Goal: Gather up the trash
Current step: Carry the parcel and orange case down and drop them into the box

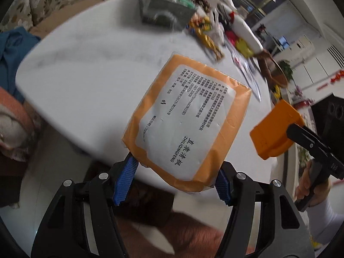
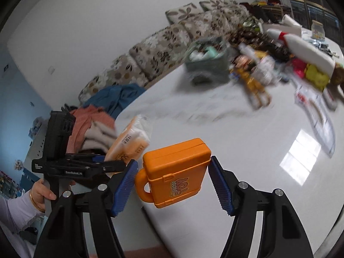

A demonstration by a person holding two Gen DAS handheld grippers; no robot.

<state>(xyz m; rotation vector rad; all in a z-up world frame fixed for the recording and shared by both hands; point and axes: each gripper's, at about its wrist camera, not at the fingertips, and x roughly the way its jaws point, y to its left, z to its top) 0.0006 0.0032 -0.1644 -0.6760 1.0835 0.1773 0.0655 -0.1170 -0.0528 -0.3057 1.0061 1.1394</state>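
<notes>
Left wrist view: my left gripper (image 1: 174,176) has its jaws pinching an orange tissue pack (image 1: 187,120) by its near end, the blue pads (image 1: 125,177) pressed against both sides. The pack, white printed label up, is lifted above the near edge of the white desk (image 1: 86,75). At right, my right gripper carries an orange toy case (image 1: 276,129); a hand (image 1: 309,182) grips its handle.

Right wrist view: my right gripper (image 2: 173,182) has its jaws clamped on the orange toy case (image 2: 175,172), which is held clear of the desk (image 2: 236,129) near its edge, loop handle toward the left pad. Beside it, at left, I see the left gripper (image 2: 111,161) with the tissue pack (image 2: 129,142).

Far side of the desk: a grey-green basket (image 2: 206,64) stands beside a blurred heap of wrappers (image 2: 268,64). Behind: a floral sofa (image 2: 161,43) and piled clothes (image 2: 107,107).
</notes>
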